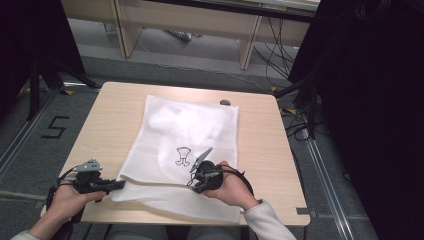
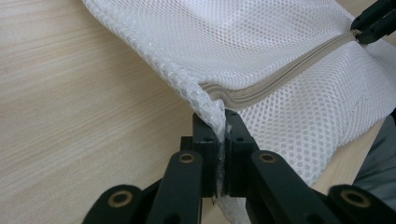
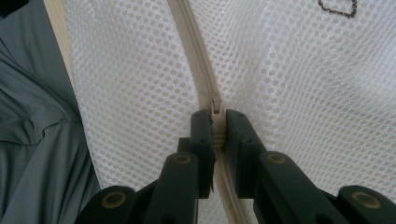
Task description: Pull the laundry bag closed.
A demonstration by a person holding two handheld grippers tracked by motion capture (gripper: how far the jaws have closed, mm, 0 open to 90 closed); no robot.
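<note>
Lying flat across the pale wooden table (image 1: 110,115) is a white mesh zippered laundry bag (image 1: 187,135), its zipper edge toward the person. The left gripper (image 2: 222,140) is clamping the bag's corner, while the right gripper (image 3: 217,128) is pinching the small beige zipper pull (image 3: 215,107). Judging by this, keeping the corner taut should help the slider run smoothly.

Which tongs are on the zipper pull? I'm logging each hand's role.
The right tongs, clamped on the zipper pull midway along the mesh laundry bag. The left tongs pinch the bag's corner where the zipper ends.
</note>
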